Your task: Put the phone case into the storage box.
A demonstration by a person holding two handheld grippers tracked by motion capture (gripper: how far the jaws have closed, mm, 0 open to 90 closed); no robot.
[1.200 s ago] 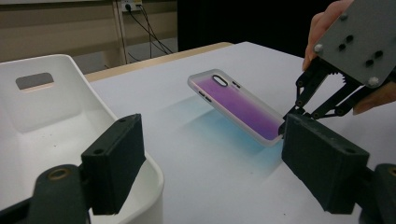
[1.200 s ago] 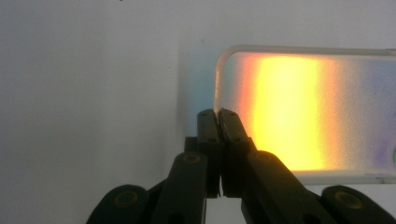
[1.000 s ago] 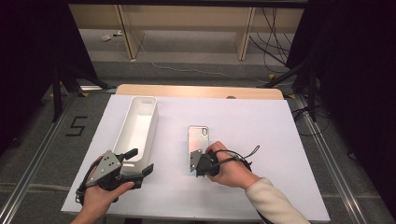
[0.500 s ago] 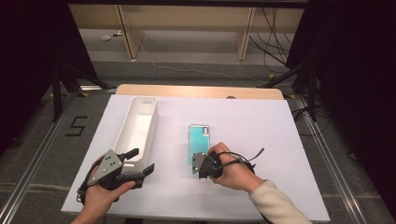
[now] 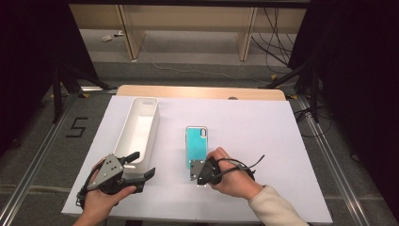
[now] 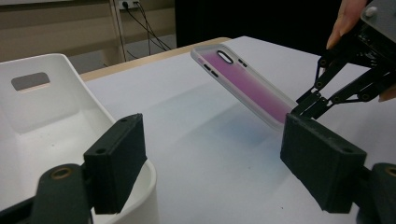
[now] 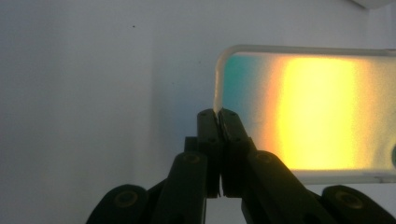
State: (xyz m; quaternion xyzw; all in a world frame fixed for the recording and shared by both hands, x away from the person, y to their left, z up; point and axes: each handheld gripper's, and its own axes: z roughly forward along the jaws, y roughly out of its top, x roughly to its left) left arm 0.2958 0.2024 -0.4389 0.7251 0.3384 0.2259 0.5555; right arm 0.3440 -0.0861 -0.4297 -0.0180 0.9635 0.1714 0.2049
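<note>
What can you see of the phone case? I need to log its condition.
The clear-rimmed, colour-shifting phone case looks teal from above, purple in the left gripper view and yellow in the right gripper view. It has a camera cutout at its far end. The right hand-held gripper pinches its near edge, holding it tilted above the white table.

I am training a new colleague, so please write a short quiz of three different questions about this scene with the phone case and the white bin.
1. True or false: the right gripper is shut on the edge of the phone case.
2. Which thing is nearest to the left gripper? A) the white bin B) the phone case C) the wooden table edge
3. In the left gripper view, does the phone case lie flat, or is it lifted off the table?

Key: 1 true; 2 A; 3 lifted and tilted, its far end higher.
</note>
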